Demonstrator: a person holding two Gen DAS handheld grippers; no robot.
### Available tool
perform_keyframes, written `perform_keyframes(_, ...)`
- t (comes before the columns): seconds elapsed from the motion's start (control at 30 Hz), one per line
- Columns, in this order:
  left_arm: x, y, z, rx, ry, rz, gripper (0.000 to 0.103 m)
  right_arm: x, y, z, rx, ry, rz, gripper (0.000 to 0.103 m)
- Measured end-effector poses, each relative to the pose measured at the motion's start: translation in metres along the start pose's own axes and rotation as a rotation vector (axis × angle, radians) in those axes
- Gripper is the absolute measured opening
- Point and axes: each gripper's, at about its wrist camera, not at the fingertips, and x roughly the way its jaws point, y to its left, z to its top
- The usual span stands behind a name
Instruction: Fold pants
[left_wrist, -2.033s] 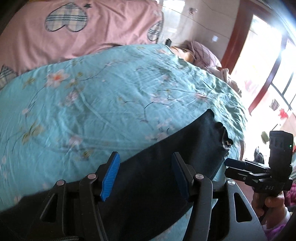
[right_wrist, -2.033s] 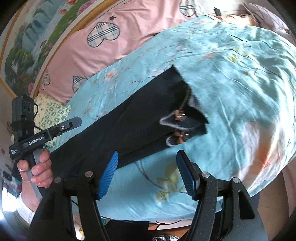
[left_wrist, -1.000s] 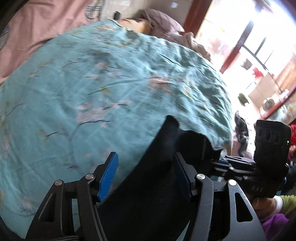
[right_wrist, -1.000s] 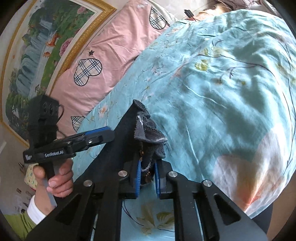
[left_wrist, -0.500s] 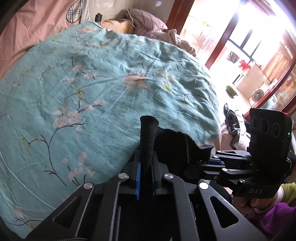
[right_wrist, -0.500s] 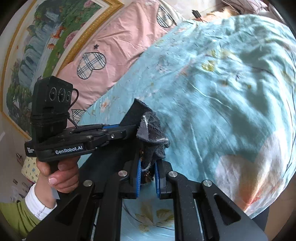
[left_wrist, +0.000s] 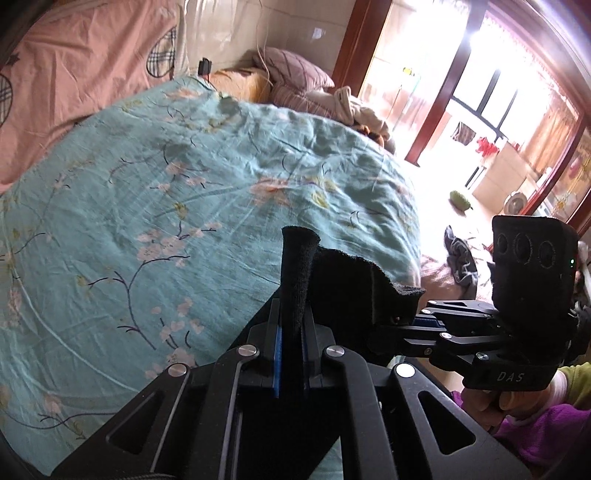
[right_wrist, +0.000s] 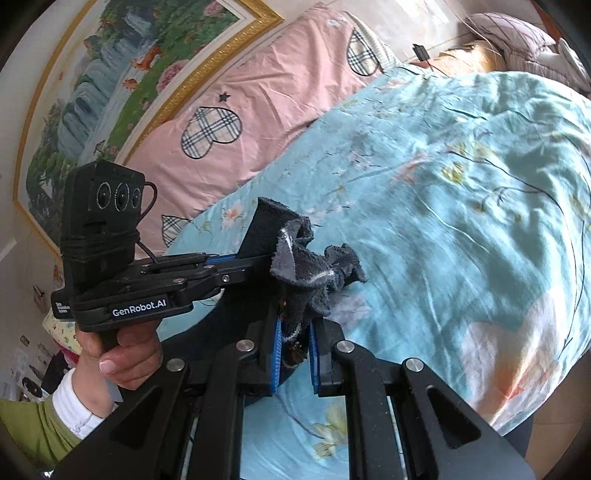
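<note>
Floral teal bedspread (left_wrist: 155, 192) beneath black pants (left_wrist: 295, 266), one edge pinched tight in each gripper's closed jaws.

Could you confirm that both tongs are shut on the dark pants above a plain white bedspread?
Not quite: the bedspread is turquoise with a floral print, not plain white, as the right wrist view shows. Both the left tongs and right tongs are indeed shut on the pants.

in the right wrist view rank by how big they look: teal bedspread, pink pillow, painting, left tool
1. teal bedspread
2. pink pillow
3. painting and left tool: look alike; the tool sits much nearer the camera, so unranked.
</note>
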Motion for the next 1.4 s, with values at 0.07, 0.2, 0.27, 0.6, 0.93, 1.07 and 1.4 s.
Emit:
perform_keyframes(0.07,-0.009,0.001,-0.003,-0.008,-0.019,0.001,0.006,-0.002,0.009,0.001,-0.024,-0.004,0.026,0.014)
perform_keyframes(0.2,-0.032,0.004,-0.013,-0.030,-0.064,0.009,0.006,-0.003,0.027,0.000,-0.066,-0.007,0.070,0.014)
perform_keyframes(0.27,-0.041,0.006,-0.018,-0.042,-0.081,0.013,0.006,-0.001,0.038,-0.001,-0.092,-0.002,0.095,0.014)
perform_keyframes(0.6,-0.092,0.027,-0.061,-0.135,-0.176,0.045,0.006,0.015,0.090,-0.012,-0.203,0.066,0.205,0.014)
perform_keyframes(0.93,-0.122,0.059,-0.118,-0.276,-0.233,0.065,0.006,0.048,0.125,-0.034,-0.293,0.179,0.263,0.014)
perform_keyframes(1.07,-0.127,0.071,-0.139,-0.335,-0.244,0.075,0.006,0.064,0.134,-0.043,-0.321,0.226,0.276,0.014)
perform_keyframes(1.4,-0.116,0.099,-0.178,-0.442,-0.207,0.111,0.006,0.109,0.137,-0.061,-0.337,0.343,0.269,0.014)
